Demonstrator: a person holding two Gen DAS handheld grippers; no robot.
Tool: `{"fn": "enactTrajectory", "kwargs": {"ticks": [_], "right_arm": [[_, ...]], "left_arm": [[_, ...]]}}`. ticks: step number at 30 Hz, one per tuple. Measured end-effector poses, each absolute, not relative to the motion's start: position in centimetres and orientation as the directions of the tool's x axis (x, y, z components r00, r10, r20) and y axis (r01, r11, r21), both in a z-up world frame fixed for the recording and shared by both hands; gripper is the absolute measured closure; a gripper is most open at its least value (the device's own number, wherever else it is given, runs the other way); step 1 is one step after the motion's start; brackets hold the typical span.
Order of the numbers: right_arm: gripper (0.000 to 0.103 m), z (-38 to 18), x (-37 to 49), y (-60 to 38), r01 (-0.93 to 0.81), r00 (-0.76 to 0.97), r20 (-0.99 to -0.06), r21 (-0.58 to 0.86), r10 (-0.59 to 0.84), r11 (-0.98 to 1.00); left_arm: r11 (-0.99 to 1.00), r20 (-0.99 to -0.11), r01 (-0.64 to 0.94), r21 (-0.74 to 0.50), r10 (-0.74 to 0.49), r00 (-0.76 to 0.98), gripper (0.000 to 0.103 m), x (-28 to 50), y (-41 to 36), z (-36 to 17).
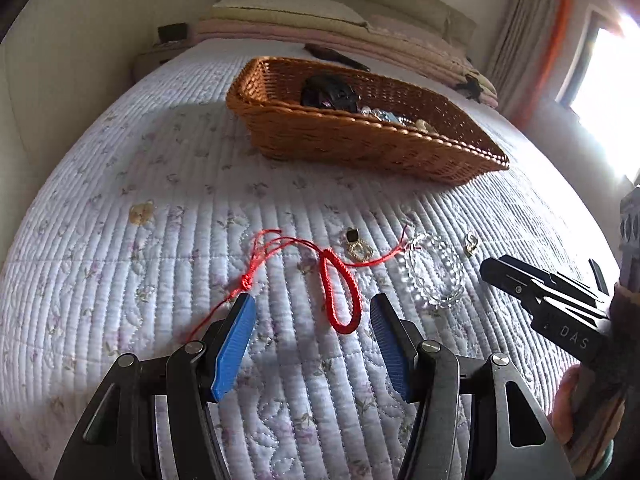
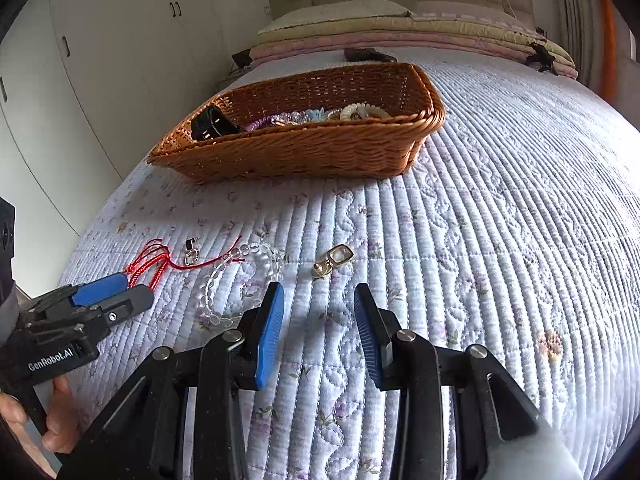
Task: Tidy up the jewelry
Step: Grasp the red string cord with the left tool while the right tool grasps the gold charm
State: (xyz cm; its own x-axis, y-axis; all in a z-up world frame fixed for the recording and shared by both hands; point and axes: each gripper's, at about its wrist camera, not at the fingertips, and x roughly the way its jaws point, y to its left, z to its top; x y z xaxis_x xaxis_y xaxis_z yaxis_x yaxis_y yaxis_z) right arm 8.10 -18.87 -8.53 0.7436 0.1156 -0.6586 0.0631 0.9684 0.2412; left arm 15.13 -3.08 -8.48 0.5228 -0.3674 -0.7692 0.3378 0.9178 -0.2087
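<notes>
A red braided cord bracelet (image 1: pixel 340 292) (image 2: pixel 150 266) lies on the quilted bed cover. Its loop sits just ahead of my left gripper (image 1: pixel 312 300) (image 2: pixel 138 286), whose blue pads stand open with nothing between them. To the right of the cord lie a gold earring with a black stone (image 1: pixel 357 246) (image 2: pixel 191 251), a clear bead bracelet (image 1: pixel 434 276) (image 2: pixel 240 276) and a gold clip earring (image 1: pixel 471 242) (image 2: pixel 334 260). My right gripper (image 2: pixel 319 288) (image 1: pixel 538 270) hovers open and empty, just short of the clip earring and beside the beads.
A brown wicker basket (image 1: pixel 360 148) (image 2: pixel 304 152) stands farther up the bed with several jewelry pieces and a black item inside. Folded blankets and pillows lie at the head of the bed. White wardrobes stand on the left, with a bright window and curtain on the right.
</notes>
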Motion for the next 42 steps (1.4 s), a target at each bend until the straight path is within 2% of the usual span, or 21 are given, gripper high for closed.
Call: {"fn": "enactTrajectory", "kwargs": {"ticks": [8,11,12,14,17,20,26,29,30,32,36,39,42], "right_arm": [[0.068,-8.4,11.1,-18.0,0.108,0.703,-0.709,0.188,0.059,0.976],[0.077,-8.5,11.5,-17.4,0.126,0.694,-0.72,0.127,0.004,0.984],[0.085,-8.5,11.3,-17.5,0.13,0.694,-0.72,0.129,0.002,0.983],[0.091,-8.7,10.8,-18.4,0.139,0.693,-0.721,0.156,0.016,0.978],[0.091,-8.8,9.6,-19.8,0.14,0.701,-0.712,0.19,0.038,0.972],[0.09,-8.8,9.0,-20.3,0.071,0.719,-0.683,0.257,0.129,0.964],[0.088,-8.7,9.9,-18.8,0.069,0.707,-0.702,0.188,0.085,0.98],[0.088,-8.8,10.3,-18.8,0.08,0.709,-0.701,0.185,0.075,0.979],[0.087,-8.9,10.4,-18.9,0.081,0.71,-0.699,0.193,0.079,0.978],[0.085,-9.0,10.4,-19.2,0.083,0.711,-0.697,0.21,0.089,0.974],[0.072,-8.7,9.2,-19.2,0.074,0.729,-0.678,0.209,0.09,0.975],[0.072,-8.4,8.0,-19.5,0.076,0.755,-0.651,0.213,0.083,0.974],[0.071,-8.7,8.0,-19.7,0.076,0.745,-0.66,0.224,0.094,0.972]], "left_arm": [[0.909,-0.75,0.345,-0.232,-0.393,0.531,0.042,14.7,-2.7,-8.5],[0.908,-0.75,0.356,-0.221,-0.392,0.534,0.042,14.4,-2.8,-8.6],[0.909,-0.75,0.358,-0.216,-0.389,0.535,0.042,14.3,-2.8,-8.7],[0.908,-0.747,0.362,-0.213,-0.39,0.538,0.042,14.2,-2.8,-8.6],[0.902,-0.743,0.372,-0.219,-0.402,0.536,0.042,14.0,-3.0,-8.6],[0.901,-0.741,0.375,-0.219,-0.404,0.536,0.042,14.2,-3.0,-8.6],[0.899,-0.737,0.377,-0.225,-0.41,0.538,0.043,14.0,-3.0,-8.7],[0.902,-0.741,0.371,-0.222,-0.404,0.537,0.06,13.9,-3.0,-8.8],[0.904,-0.744,0.365,-0.222,-0.399,0.536,0.062,14.0,-2.9,-8.8],[0.904,-0.741,0.362,-0.228,-0.403,0.537,0.064,14.0,-2.7,-8.8],[0.902,-0.74,0.364,-0.231,-0.405,0.536,0.064,14.0,-2.5,-8.8],[0.904,-0.741,0.365,-0.222,-0.399,0.54,0.065,14.0,-2.6,-8.9],[0.913,-0.744,0.349,-0.212,-0.383,0.548,0.078,14.1,-2.6,-8.9]]}}
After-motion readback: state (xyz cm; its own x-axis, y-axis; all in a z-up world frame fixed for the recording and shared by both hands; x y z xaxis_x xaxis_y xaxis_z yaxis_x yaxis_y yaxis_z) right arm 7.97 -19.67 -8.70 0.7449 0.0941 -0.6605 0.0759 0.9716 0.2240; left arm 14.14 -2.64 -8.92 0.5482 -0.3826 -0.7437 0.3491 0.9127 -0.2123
